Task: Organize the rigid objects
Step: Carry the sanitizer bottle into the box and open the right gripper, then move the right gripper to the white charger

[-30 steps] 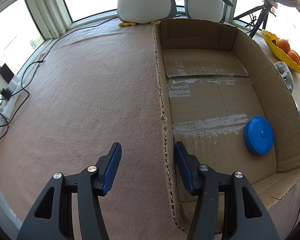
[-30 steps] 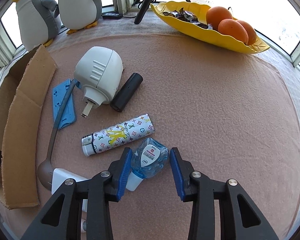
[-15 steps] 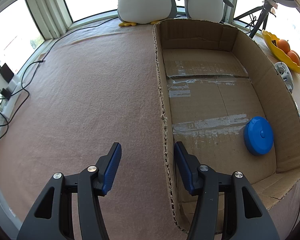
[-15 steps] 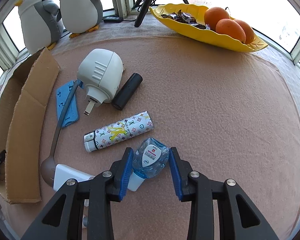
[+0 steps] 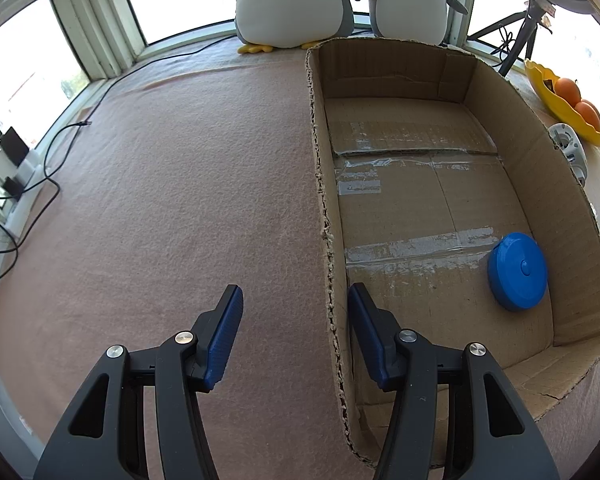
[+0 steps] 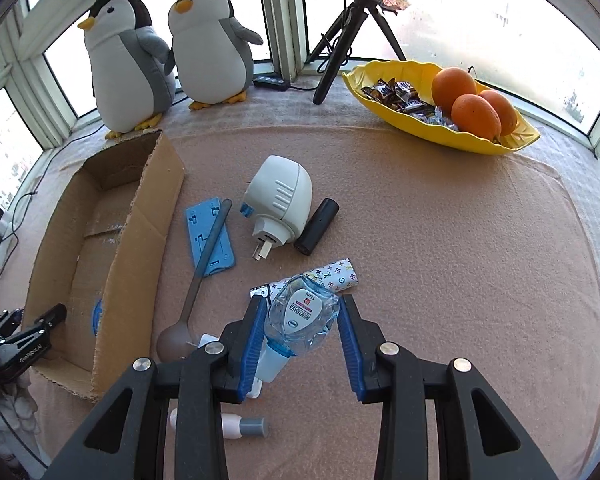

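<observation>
Your right tool (image 6: 302,330) grips the small clear bottle (image 6: 300,316) between its blue pads, low in the centre of the frame, in front of the patterned tube (image 6: 342,276). Your left tool (image 5: 294,320) is open and holds nothing, straddling the left wall of the cardboard box (image 5: 326,208). A blue round case (image 5: 518,272) lies inside the box at the right of the frame.

"15ml" on bottle (image 6: 302,314); "GenRobot.AI" on left tool (image 6: 28,354)

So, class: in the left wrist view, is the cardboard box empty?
No, a blue round case lies on the floor of the cardboard box, near its right wall.
</observation>
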`<state>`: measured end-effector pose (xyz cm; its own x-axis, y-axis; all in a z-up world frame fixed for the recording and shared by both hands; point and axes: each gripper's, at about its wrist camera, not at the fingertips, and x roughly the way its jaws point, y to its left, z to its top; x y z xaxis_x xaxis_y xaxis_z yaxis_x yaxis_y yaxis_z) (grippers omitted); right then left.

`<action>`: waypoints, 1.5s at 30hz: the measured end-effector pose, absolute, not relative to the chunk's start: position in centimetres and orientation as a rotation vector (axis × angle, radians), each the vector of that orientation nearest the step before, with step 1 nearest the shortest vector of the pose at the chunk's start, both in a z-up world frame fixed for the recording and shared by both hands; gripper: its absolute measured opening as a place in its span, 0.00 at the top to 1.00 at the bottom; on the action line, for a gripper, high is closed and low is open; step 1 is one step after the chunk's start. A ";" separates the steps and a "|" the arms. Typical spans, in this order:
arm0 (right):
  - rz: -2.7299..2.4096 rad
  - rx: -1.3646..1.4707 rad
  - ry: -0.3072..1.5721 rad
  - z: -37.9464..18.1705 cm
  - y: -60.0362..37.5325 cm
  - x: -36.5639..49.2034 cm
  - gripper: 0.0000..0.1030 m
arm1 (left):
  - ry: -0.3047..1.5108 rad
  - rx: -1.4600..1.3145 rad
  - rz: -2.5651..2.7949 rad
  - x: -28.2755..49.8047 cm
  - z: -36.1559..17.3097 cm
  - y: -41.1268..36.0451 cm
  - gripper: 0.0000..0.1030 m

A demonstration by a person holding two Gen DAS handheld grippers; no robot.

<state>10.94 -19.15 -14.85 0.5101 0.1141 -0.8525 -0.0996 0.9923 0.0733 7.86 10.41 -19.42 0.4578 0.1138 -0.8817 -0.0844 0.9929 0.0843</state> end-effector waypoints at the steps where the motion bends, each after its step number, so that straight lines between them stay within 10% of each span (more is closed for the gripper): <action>1: 0.146 0.011 1.022 -14.5 -18.3 11.0 0.68 | 1.088 0.029 0.122 7.8 -19.4 10.4 0.47; 34: 0.519 -0.147 1.047 -15.7 -1.5 8.6 0.68 | 1.085 0.012 0.118 8.0 -19.4 10.5 0.47; 45: 0.481 -0.094 1.029 -15.1 -3.5 8.9 0.52 | 1.084 0.014 0.122 8.0 -19.4 10.3 0.47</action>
<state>8.93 -3.46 -15.06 0.4213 0.3399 -0.8408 -0.4269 0.8923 0.1468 8.02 10.32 -19.42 0.4619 0.1059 -0.8806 -0.0922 0.9932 0.0710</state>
